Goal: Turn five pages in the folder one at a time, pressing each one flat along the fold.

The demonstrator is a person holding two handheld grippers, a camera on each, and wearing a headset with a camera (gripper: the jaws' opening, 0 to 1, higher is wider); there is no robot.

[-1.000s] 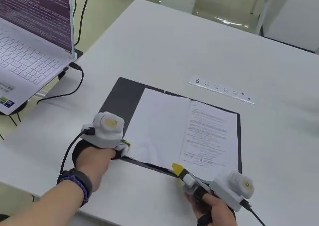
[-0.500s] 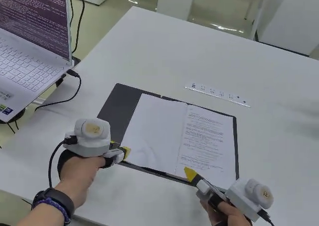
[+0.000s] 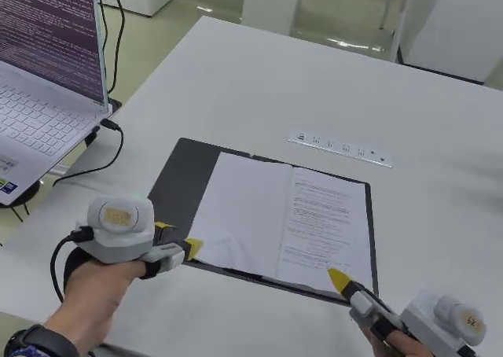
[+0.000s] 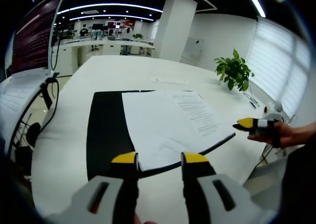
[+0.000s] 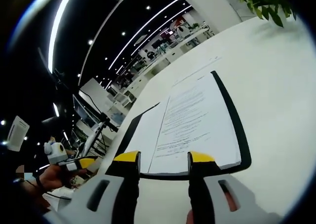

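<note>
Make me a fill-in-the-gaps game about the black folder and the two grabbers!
The open black folder lies on a ___ table.
The left gripper and the right gripper both have ___ jaw tips.
Both grippers hold nothing, and their jaws stand ___.
Missing words: white; yellow; open.

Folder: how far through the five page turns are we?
Done: the folder lies open, and at least one sheet lies blank side up left of the fold. The number of pages turned can't be read from these views. In hand: nothing. The left tongs and right tongs are open at the near edge, gripping nothing. Left: the printed page on the right is not yet turned.
</note>
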